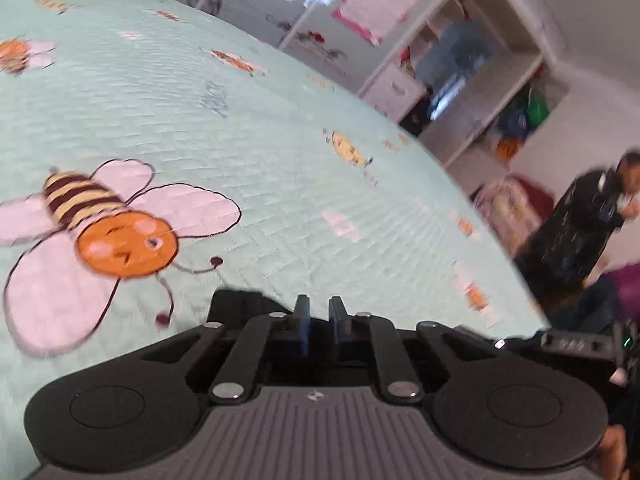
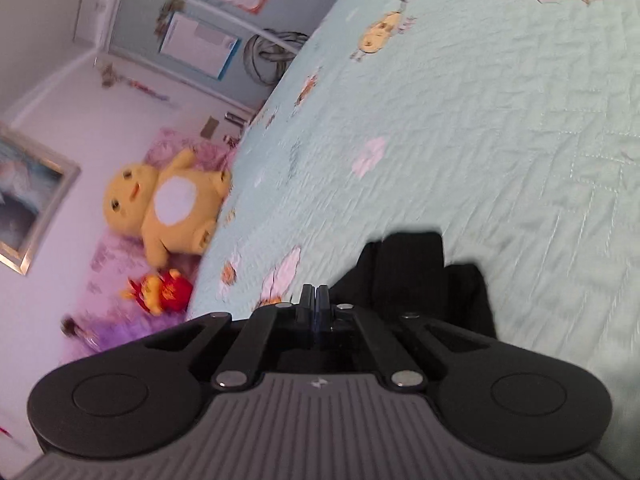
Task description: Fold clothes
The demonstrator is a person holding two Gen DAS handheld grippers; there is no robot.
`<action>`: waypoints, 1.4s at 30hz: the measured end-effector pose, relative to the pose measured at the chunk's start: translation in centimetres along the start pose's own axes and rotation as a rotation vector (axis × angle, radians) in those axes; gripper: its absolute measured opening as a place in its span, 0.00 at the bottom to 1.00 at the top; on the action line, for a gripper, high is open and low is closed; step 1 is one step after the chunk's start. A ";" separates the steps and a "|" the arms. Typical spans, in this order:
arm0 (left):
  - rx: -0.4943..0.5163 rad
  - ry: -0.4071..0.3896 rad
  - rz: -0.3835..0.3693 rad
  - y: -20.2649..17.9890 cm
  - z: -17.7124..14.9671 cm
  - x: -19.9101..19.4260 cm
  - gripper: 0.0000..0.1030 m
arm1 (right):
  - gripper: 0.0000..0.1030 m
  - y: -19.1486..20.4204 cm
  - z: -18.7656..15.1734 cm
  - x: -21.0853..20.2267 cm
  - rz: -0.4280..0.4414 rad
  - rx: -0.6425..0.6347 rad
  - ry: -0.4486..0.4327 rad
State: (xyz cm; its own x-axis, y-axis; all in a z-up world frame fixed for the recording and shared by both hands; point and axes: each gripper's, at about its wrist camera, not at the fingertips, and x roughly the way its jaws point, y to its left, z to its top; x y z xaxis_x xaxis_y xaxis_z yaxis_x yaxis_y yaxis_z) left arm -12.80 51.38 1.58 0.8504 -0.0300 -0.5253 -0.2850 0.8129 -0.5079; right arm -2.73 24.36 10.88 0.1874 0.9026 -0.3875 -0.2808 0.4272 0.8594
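Nearest the lens in the right wrist view, the right gripper [image 2: 315,300] has its jaws pressed together, and whether any cloth is caught between them cannot be told. Just beyond and to the right of those jaws lies the black garment [image 2: 416,276], bunched in a compact dark heap on the mint bedspread [image 2: 500,128]; whether it is a folded bundle or a crumpled one is too blurred to judge. The left gripper [image 1: 320,316] shows its jaws a little apart with nothing between them, and a dark corner of cloth [image 1: 236,300] sits just left of and beyond them, probably the same garment.

Both views are smeared by motion. For a clean fold, I judge that each gripper should catch one edge or corner, not the middle of the heap, and draw the cloth flat against the bed so that no crease is trapped.
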 end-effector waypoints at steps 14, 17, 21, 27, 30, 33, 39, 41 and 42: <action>0.185 -0.052 0.110 -4.6 0.2 -2.7 0.08 | 0.00 2.5 0.0 -2.8 -0.116 -0.211 -0.061; 0.234 -0.069 -0.035 -8.0 -1.8 -7.3 0.12 | 0.06 4.6 -2.5 -7.7 0.013 -0.199 -0.086; 0.354 0.069 -0.153 -12.6 -5.1 -7.5 0.27 | 0.06 4.4 -8.5 -11.8 0.122 -0.103 0.042; 0.413 0.191 -0.111 -13.6 -7.0 -1.2 0.32 | 0.07 2.5 -14.7 -15.7 0.072 -0.157 0.095; 0.452 0.195 -0.086 -13.8 -7.4 -0.1 0.32 | 0.00 1.6 -17.8 -17.7 0.047 -0.183 0.121; 0.443 0.187 -0.097 -13.5 -7.3 -0.2 0.32 | 0.12 0.0 -17.7 -20.6 0.123 -0.111 0.061; 0.380 0.195 -0.118 -12.9 -6.9 -0.2 0.31 | 0.75 1.7 -17.0 -22.8 0.077 -0.542 0.103; 0.373 0.197 -0.118 -12.9 -6.8 -0.1 0.31 | 0.75 1.6 -17.3 -21.6 0.065 -0.648 0.165; 0.372 0.198 -0.118 -12.9 -6.8 -0.1 0.31 | 0.75 1.4 -17.4 -21.1 0.072 -0.681 0.182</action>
State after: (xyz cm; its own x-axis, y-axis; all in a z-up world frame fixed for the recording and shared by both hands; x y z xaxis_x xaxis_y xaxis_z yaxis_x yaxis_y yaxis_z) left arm -12.21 36.90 3.55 0.7564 -0.2168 -0.6171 0.0187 0.9503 -0.3109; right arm -23.48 6.82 14.46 0.0026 0.8987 -0.4386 -0.8241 0.2504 0.5081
